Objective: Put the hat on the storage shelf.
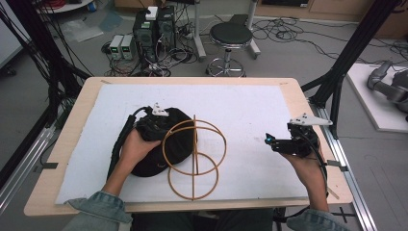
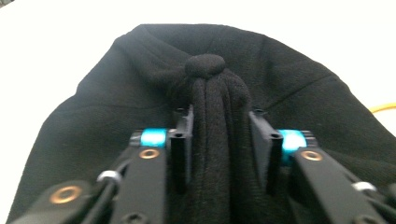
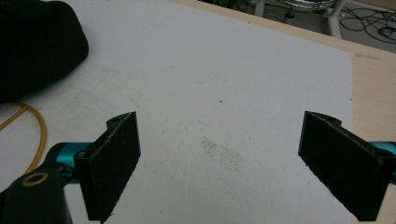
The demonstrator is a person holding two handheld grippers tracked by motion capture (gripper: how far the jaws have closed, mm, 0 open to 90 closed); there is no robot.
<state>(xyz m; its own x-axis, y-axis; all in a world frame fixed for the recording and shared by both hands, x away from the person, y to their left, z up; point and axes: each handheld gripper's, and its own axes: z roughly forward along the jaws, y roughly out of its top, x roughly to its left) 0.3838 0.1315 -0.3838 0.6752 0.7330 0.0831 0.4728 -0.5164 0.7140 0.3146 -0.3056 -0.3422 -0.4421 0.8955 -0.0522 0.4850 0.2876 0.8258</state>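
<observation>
Matt black knit cloth hat (image 2: 140, 93), smooth bent-wood ring stand (image 1: 194, 154), rough white mat (image 1: 250, 110)

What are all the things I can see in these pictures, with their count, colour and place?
black knitted fabric hat: one, black, left of middle on the white sheet, a fold pinched by the left gripper
round wooden hoop stand: one, light brown, middle near the front, next to the hat and overlapping it in the high view
white foam sheet: one, white, covers most of the table
wooden table: one, light wood, under the sheet
black round stool: one, black seat, floor behind the table
computer towers: two, dark, floor behind, among cables
left gripper: one, black, fingers shut on the hat fold
right gripper: one, black, fingers open above the bare sheet at right
hands: two, in denim sleeves, front edge
</observation>
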